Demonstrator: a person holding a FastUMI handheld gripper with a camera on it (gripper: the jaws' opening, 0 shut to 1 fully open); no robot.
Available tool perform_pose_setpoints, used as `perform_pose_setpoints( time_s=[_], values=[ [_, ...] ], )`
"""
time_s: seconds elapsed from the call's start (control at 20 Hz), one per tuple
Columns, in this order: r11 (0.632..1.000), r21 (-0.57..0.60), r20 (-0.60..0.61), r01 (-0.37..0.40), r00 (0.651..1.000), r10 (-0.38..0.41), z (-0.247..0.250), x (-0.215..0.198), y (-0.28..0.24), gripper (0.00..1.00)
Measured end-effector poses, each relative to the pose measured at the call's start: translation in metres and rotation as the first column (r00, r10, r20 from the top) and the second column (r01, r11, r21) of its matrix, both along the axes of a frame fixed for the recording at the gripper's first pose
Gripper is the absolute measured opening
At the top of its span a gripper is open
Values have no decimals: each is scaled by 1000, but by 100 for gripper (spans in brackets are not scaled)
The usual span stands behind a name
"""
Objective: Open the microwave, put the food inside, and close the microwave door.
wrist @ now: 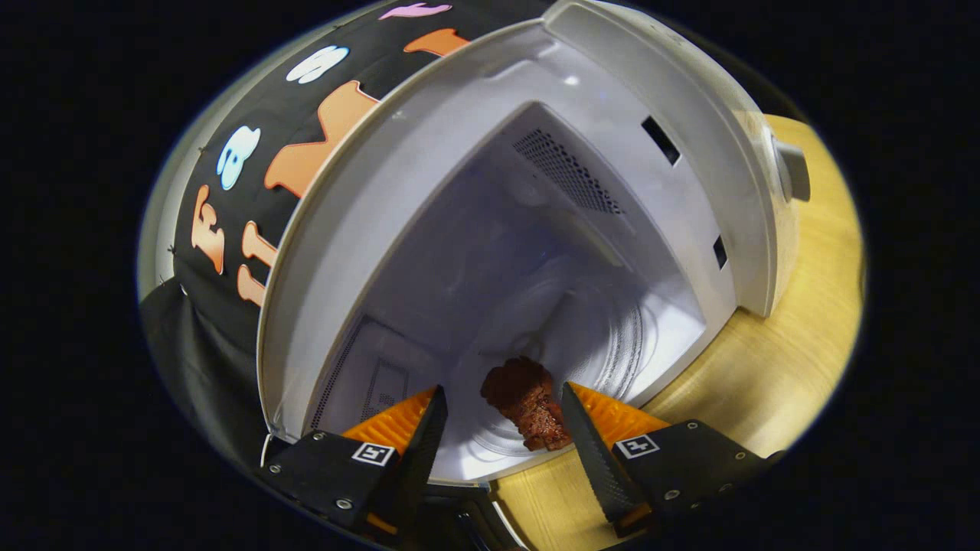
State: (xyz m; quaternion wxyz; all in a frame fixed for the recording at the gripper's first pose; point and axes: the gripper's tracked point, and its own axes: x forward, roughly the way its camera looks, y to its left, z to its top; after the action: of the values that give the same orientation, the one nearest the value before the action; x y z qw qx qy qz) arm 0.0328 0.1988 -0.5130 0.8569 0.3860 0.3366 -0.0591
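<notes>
The white microwave (712,130) stands open on a wooden table, and I look straight into its pale cavity (490,252). A brown chunk of food (527,402) lies on the glass turntable (612,352) near the cavity's front edge. My gripper (501,405) is open at the mouth of the cavity. The food sits between the fingers, close beside the right finger (586,428) and well apart from the left finger (429,428). Neither finger presses on it. The door's inner side with its dotted window (360,383) shows just beyond the left finger.
A knob (792,172) sticks out of the microwave's control panel at the right. Two latch slots (662,140) sit in the front frame. A vent grille (566,172) lines the cavity's side wall. The wooden table (773,383) stretches out to the right of the microwave.
</notes>
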Motion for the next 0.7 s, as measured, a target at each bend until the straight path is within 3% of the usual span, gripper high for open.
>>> perform_pose_setpoints(
  time_s=[0.4,0.7],
  values=[
    [966,-155,-14,-206,978,206,38,-79,-16,95],
    [924,-256,-66,-283,959,275,44,-168,-20,95]
  ],
)
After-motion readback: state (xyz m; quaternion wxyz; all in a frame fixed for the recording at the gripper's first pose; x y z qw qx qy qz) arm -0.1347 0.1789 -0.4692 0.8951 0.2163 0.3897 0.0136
